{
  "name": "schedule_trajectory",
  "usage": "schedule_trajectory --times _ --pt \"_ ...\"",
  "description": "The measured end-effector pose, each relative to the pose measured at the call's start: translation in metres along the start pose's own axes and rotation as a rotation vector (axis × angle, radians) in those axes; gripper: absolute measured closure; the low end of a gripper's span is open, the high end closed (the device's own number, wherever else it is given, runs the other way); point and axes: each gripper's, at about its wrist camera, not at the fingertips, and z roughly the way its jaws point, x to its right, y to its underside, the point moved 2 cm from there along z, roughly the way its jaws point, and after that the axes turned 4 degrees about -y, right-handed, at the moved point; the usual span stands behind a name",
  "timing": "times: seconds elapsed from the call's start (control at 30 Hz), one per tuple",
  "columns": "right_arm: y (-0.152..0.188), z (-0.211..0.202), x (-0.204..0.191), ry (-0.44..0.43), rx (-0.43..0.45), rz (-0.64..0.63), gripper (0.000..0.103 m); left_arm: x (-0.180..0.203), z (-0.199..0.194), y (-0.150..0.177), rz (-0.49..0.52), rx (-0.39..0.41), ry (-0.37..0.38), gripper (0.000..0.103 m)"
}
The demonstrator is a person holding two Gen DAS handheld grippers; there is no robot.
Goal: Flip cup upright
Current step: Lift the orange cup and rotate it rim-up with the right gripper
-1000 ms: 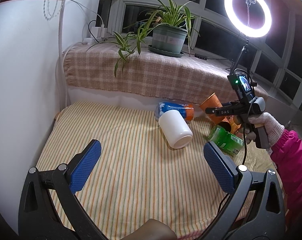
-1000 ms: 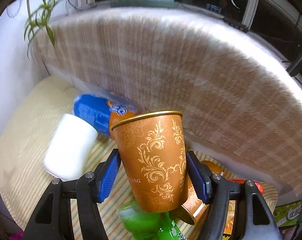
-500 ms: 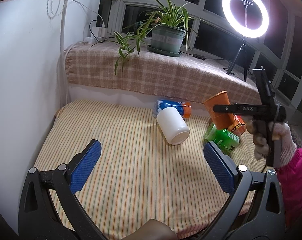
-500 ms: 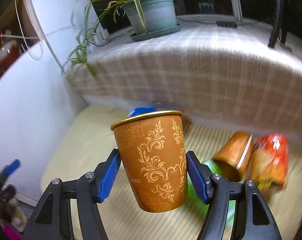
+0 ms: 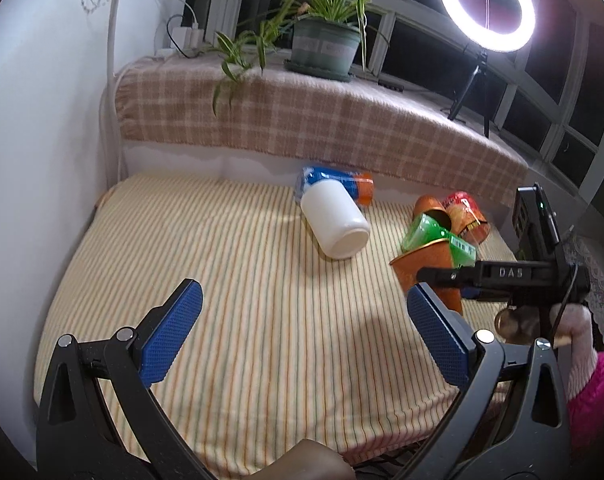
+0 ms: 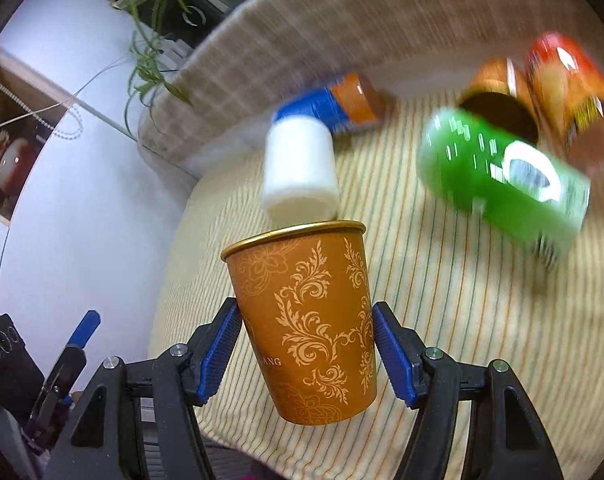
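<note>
An orange paper cup with gold scrollwork [image 6: 310, 320] sits between the blue pads of my right gripper [image 6: 308, 356], which is shut on its sides. The cup stands mouth up, tilted a little, and whether its base touches the striped cloth I cannot tell. In the left wrist view the same cup [image 5: 426, 266] shows at the right of the striped cloth, partly behind the right gripper's black bar. My left gripper [image 5: 302, 336] is open and empty, hovering over the near middle of the cloth [image 5: 241, 280].
A white jar [image 5: 336, 220] lies on its side mid-cloth, a blue-orange can [image 5: 334, 182] behind it. A green can [image 5: 434, 236], a second orange cup [image 5: 432, 210] and a red snack tube [image 5: 464, 212] lie at the right. A plaid-covered ledge [image 5: 302, 120] with a potted plant stands behind.
My right gripper has carried the cup down and toward the near right of the cloth, tilting to look down at it. My left gripper has stayed open and nearly still.
</note>
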Motion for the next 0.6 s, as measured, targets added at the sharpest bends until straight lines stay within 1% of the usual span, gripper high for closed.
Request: schedule_trajectory --times 0.13,0.33,0.47,0.53,0.6 --pt "0.012 0.009 0.007 0.001 -0.017 0.059 0.034 0.005 0.01 0.006 -0.004 -0.026 0.009 0.0" --pt "0.025 0.013 0.026 -0.01 -0.007 0.175 0.033 0.017 0.024 0.013 -0.007 -0.071 0.042 0.0" --pt "0.027 0.012 0.033 -0.005 -0.013 0.198 0.032 0.024 0.033 0.017 -0.02 -0.103 0.073 0.0" --pt "0.028 0.01 0.033 -0.003 -0.014 0.189 0.031 0.028 0.039 0.018 -0.026 -0.121 0.082 0.0" --pt "0.027 0.011 0.031 0.0 -0.011 0.165 0.026 0.03 0.043 0.019 -0.032 -0.133 0.085 0.0"
